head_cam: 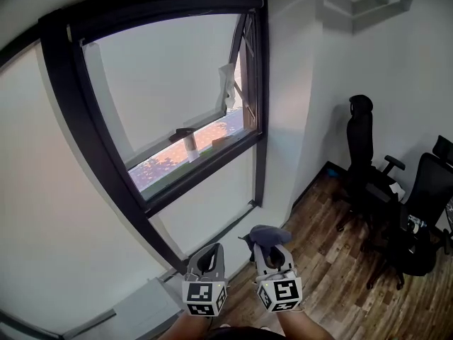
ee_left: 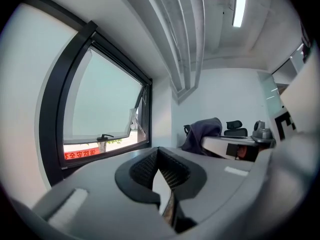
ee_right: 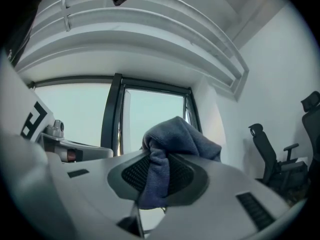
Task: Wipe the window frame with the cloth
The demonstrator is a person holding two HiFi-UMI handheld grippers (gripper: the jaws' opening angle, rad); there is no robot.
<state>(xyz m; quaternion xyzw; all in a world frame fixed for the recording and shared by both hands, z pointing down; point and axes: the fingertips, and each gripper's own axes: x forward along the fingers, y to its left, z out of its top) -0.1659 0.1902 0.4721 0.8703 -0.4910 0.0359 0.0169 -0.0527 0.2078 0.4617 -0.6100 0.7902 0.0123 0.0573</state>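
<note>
Leftmost in the head view, the dark window frame (head_cam: 99,119) runs down and across a pale wall. Its lower sash is tilted open, with a black handle (head_cam: 182,132) on the sash's bottom edge. Through the gap, the left gripper view shows a red strip (ee_left: 80,153) outside that carries pale characters, too small and skewed to read.

Below the window, the left gripper (head_cam: 207,255) is held low. In its own view the two ribbed pads (ee_left: 145,166) meet at the tips, with nothing between them. Its cube bears black-and-white square markers and no readable words.

Just beside it, the right gripper (head_cam: 272,252) is clamped on the cloth (head_cam: 267,235), a grey-blue cloth. In the right gripper view the cloth (ee_right: 175,136) is pinched between the jaws, bunches above them, and hangs down over the ribbed pads. It is well apart from the window frame (ee_right: 114,114), which stands ahead of it. From the left gripper view, the same cloth (ee_left: 202,133) shows as a dark drape at that gripper's tip.

Further right, wooden flooring (head_cam: 333,261) runs to two black office chairs (head_cam: 361,161) against the white wall. No logo or label can be made out on them.
</note>
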